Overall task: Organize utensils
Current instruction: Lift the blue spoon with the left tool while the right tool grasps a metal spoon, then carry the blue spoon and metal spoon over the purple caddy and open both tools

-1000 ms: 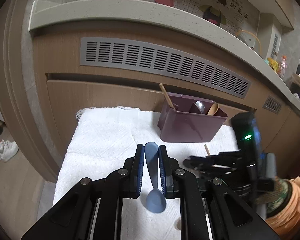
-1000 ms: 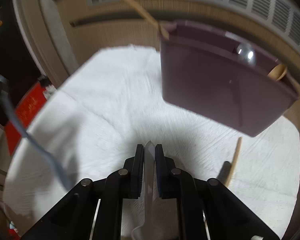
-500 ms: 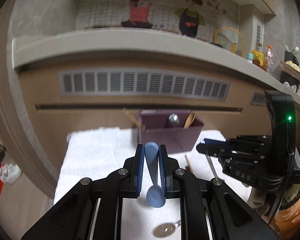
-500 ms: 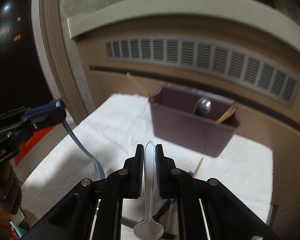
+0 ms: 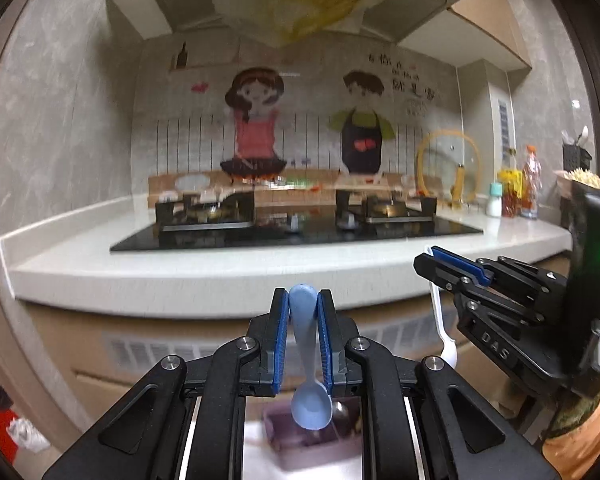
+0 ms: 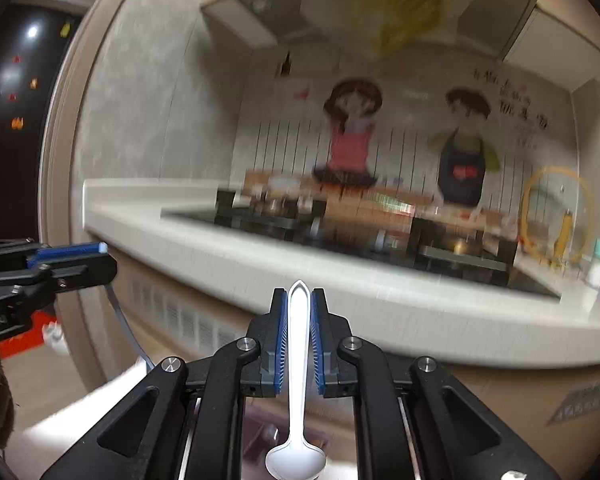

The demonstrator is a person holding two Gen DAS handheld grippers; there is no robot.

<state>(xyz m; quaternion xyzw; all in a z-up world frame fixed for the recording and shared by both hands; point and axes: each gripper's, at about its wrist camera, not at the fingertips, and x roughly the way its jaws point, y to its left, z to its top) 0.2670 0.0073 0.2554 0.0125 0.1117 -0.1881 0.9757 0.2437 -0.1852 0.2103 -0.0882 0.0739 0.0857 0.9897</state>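
The left gripper (image 5: 303, 304) is closed narrow on the handle of a blue spoon (image 5: 310, 404), bowl hanging down toward the camera. The right gripper (image 6: 299, 300) pinches a white spoon (image 6: 296, 456) the same way. Both are raised in front of the counter (image 5: 180, 272) w/ the stove (image 5: 296, 228). The purple utensil box (image 5: 300, 428) sits low, near, under the left gripper, on a white cloth (image 6: 60, 432).

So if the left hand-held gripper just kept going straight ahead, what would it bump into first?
Probably the front edge of the pale countertop, straight beyond the blue spoon in the left hand-held gripper. Nothing shows in between, though depth is hard to judge.
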